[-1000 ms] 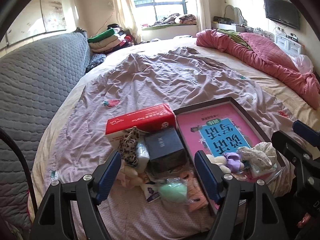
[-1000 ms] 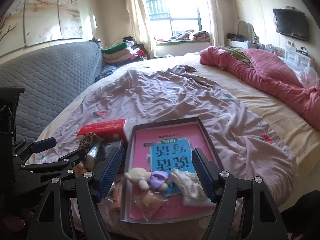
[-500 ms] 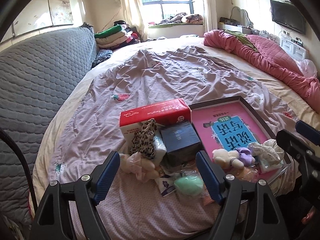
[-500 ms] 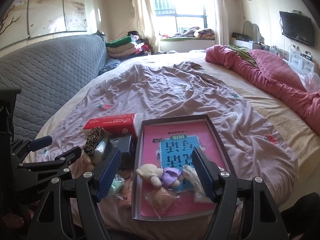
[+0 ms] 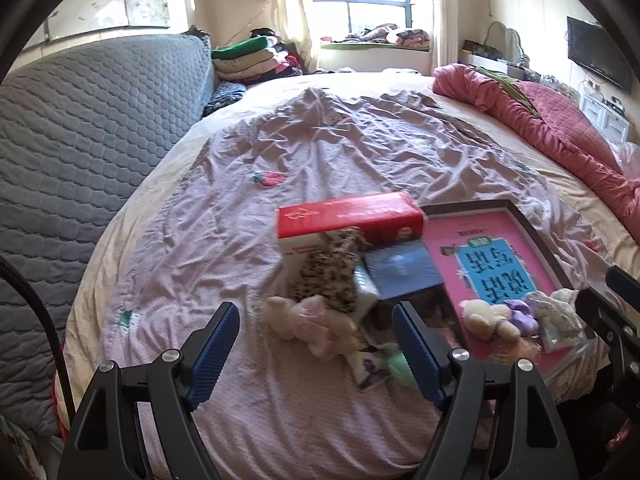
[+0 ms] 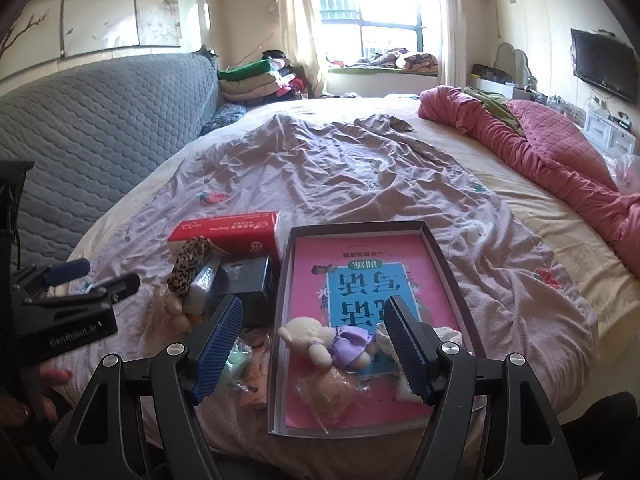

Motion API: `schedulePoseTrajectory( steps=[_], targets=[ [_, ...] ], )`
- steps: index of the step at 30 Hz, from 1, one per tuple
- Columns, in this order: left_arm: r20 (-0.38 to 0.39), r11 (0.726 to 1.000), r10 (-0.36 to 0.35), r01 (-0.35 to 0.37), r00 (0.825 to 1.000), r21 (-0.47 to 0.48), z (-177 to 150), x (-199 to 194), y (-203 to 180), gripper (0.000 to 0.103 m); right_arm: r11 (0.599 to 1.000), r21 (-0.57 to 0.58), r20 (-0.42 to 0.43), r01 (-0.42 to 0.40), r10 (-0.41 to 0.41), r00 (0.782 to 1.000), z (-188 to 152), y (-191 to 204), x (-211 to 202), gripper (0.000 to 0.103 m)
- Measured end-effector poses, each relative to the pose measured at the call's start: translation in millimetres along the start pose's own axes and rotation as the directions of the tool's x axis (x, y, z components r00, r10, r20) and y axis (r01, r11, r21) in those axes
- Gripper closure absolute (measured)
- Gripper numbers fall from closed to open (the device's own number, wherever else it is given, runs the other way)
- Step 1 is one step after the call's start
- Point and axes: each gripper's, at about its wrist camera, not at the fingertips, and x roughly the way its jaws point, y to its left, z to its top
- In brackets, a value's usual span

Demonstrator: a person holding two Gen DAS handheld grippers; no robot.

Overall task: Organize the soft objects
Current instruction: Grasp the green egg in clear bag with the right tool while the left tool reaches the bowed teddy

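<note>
My left gripper (image 5: 316,320) is open above the near edge of the bed, nothing between its pads. Just beyond it lie a pale pink plush toy (image 5: 316,328) and a leopard-print scrunchie (image 5: 328,276); a bagged green sponge (image 5: 400,364) is partly hidden behind its right finger. My right gripper (image 6: 314,308) is open too, over the near end of a dark-rimmed tray (image 6: 440,252) with a pink book in it. On the book lie a plush in a purple dress (image 6: 332,340), a white lacy cloth (image 6: 444,332) and a bagged peach item (image 6: 332,392).
A red tissue box (image 5: 348,216) and a dark box (image 5: 404,272) stand left of the tray. Mauve sheet (image 5: 320,140) covers the bed. Grey quilted headboard (image 5: 80,120) on the left, pink quilt (image 5: 560,128) far right. A person's hand (image 6: 40,384) holds the left gripper (image 6: 80,284).
The left gripper has slid left along the bed edge, from the dark box and sponge to the pink plush. The right gripper drifted slightly left. Both stayed open.
</note>
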Motion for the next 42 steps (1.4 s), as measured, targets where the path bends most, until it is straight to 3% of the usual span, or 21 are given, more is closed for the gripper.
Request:
schedulePoseTrajectory(
  steps=[7,15,24,32,42],
  targets=[
    [-0.022,0.999,0.022,-0.023,1.0,-0.034,-5,15,31,0.025,0.997,-0.065,-0.036,-0.036,0.034,0.999,-8,21,16,0.028],
    [-0.065,0.995,-0.015,0.008,0.998,-0.102,-17,37,58,0.025,0.988,-0.133,-0.092,-0.074,0.062,0.994,-20,47,38,0.028],
    [-0.08,0.992,-0.072,0.062,0.994,-0.113,-24,54,60,0.025,0.981,-0.164,-0.136,-0.101,0.079,0.988,-30,65,59,0.028],
    [-0.121,0.981,-0.162,0.147,0.979,-0.126,-32,76,53,0.023,0.975,-0.18,-0.188,-0.127,0.093,0.978,-38,71,81,0.028],
    [-0.156,0.969,-0.219,0.196,0.963,-0.147,-32,97,42,0.022,0.967,-0.207,-0.262,-0.148,0.091,0.961,-51,78,110,0.028]
  ],
)
